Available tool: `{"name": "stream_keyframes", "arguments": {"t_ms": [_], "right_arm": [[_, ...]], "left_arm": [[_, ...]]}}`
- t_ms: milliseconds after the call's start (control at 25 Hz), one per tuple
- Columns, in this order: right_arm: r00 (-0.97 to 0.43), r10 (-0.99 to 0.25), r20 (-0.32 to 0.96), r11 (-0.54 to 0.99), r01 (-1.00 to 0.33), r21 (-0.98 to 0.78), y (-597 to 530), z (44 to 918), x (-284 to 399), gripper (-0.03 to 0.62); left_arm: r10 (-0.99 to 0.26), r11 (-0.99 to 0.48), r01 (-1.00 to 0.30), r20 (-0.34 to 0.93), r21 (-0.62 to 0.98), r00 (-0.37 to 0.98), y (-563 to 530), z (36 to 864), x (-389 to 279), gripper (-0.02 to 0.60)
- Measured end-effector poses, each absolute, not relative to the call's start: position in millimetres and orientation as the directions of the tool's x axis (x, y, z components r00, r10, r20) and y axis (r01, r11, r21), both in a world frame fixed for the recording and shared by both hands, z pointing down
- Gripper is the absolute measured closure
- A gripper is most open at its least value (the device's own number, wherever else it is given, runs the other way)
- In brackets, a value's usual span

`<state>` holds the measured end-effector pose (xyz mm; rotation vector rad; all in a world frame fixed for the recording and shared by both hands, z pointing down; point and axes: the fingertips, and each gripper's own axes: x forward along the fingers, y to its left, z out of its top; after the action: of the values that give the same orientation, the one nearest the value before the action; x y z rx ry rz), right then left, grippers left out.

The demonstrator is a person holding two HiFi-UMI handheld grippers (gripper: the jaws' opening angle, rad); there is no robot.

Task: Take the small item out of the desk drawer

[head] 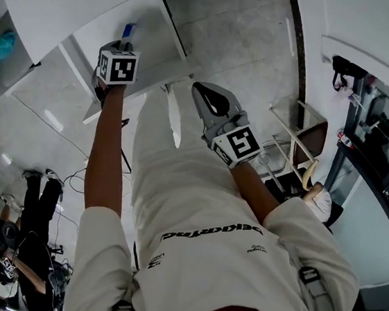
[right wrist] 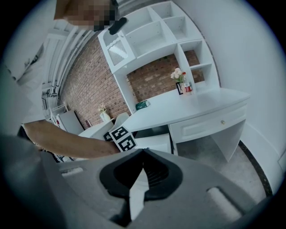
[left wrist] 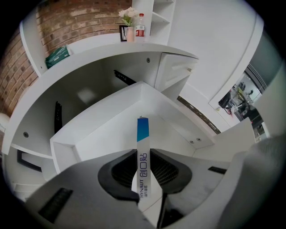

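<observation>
The left gripper [left wrist: 143, 151] pinches the slim box [left wrist: 142, 133] edgewise at the open drawer [left wrist: 96, 134], apparently to lift it out (the right gripper [right wrist: 142, 154], closed and empty, hangs clear).

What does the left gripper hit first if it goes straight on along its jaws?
The left gripper is shut on a slim white-and-blue pack that sticks out ahead. The pack's blue end would probably meet the open drawer first, on its bare white floor toward the far corner. Depth is hard to judge.
</observation>
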<state>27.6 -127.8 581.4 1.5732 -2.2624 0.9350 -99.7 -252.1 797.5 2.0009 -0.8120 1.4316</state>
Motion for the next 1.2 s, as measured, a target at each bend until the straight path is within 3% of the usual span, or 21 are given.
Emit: {"name": "stream_keyframes", "arguments": {"t_ms": [1200], "right_arm": [[-0.446,-0.768,0.46,0.318,-0.888,-0.331,-119.9,519.9,24.7,0.597]], "left_arm": [[-0.354,-0.589,-0.808,0.892,0.021,0.282,-231.1,684.4,-100.9,0.499]]}}
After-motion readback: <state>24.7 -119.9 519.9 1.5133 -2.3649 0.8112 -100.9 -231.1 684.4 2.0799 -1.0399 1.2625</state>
